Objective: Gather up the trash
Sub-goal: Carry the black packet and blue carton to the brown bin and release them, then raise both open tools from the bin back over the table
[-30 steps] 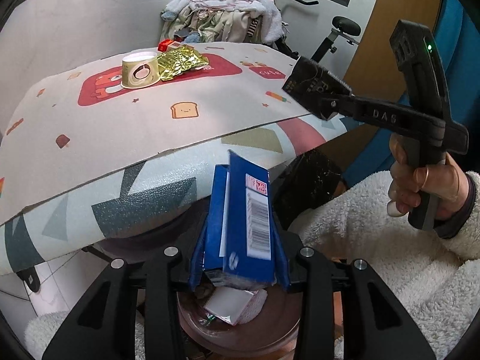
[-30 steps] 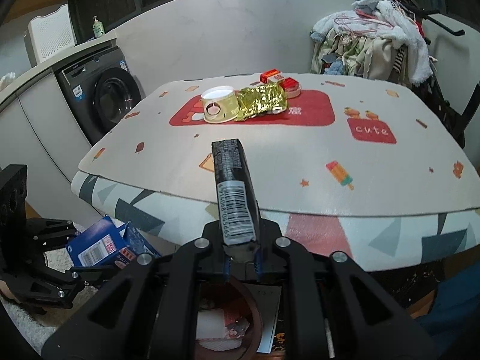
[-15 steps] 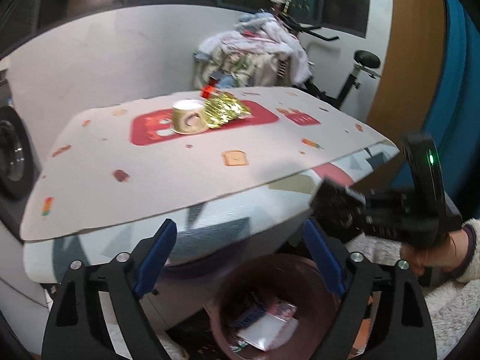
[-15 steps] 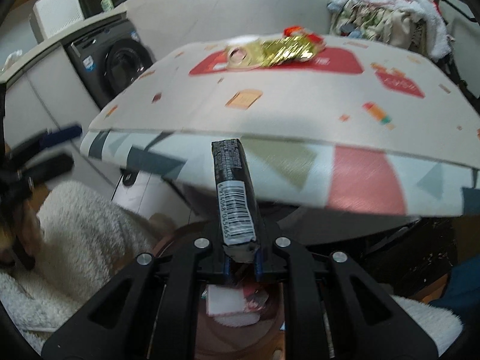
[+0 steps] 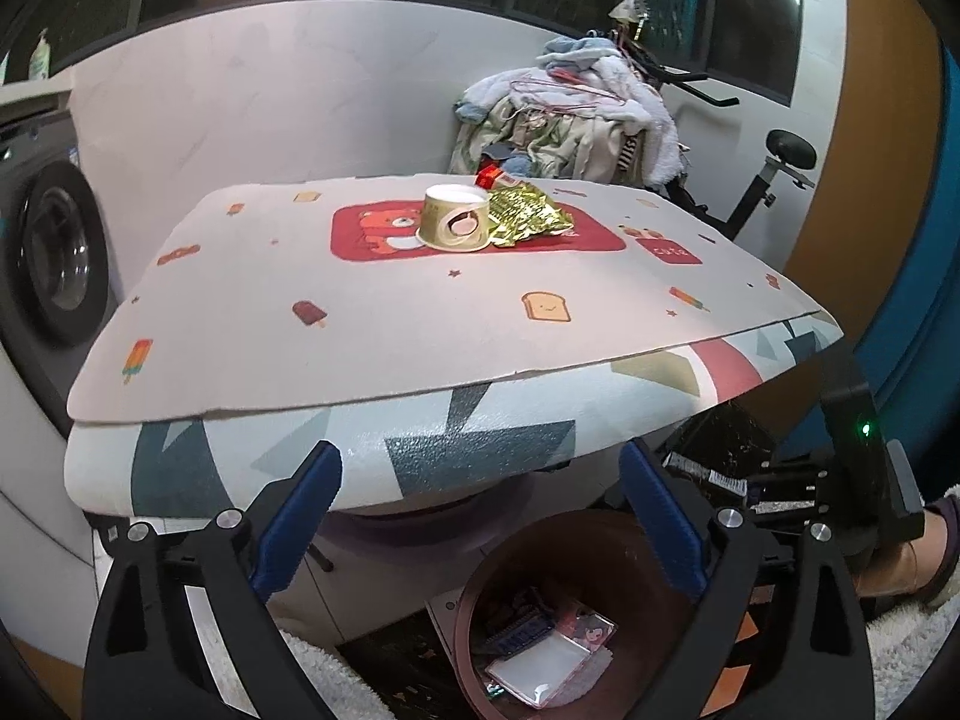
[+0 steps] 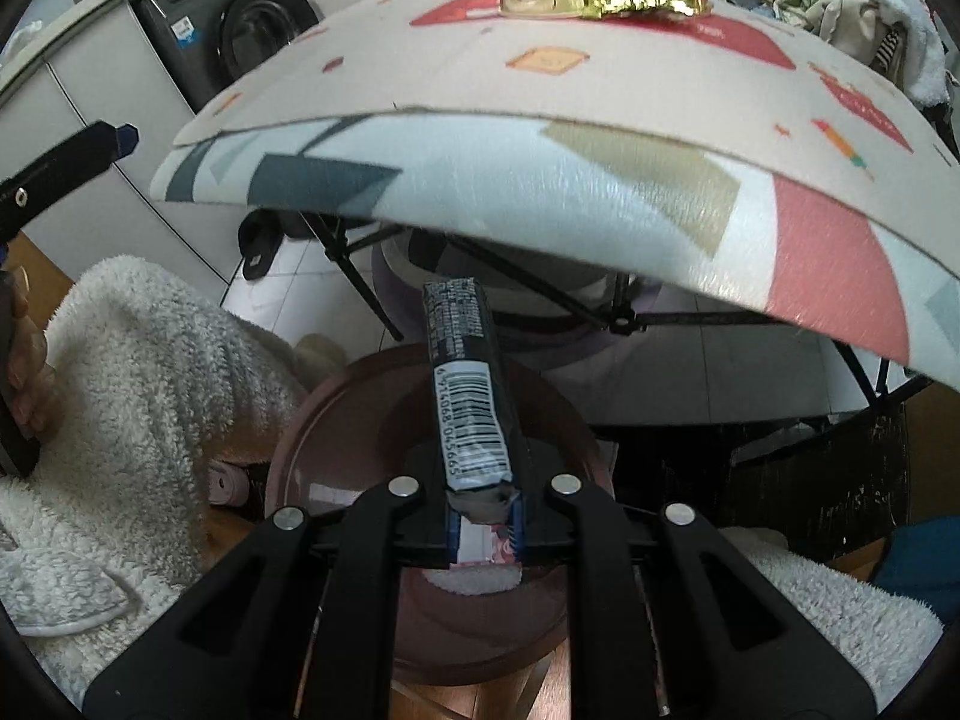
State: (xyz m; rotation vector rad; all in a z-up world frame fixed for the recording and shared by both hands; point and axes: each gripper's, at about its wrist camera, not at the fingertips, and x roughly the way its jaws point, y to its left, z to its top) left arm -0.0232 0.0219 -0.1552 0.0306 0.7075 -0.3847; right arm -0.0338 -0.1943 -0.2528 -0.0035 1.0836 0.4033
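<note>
My right gripper is shut on a dark wrapper with a barcode and holds it over the brown trash bin under the table edge. It also shows in the left wrist view. My left gripper is open and empty above the bin. The blue box lies inside the bin with a white packet. On the table stand a paper cup, a gold foil bag and a red packet.
The table has a patterned cloth and folding legs. A washing machine stands at the left. A clothes pile and an exercise bike are behind. A fluffy white sleeve lies beside the bin.
My left gripper opened and let the blue box fall into the bin, then rose. My right gripper moved down over the bin with the wrapper.
</note>
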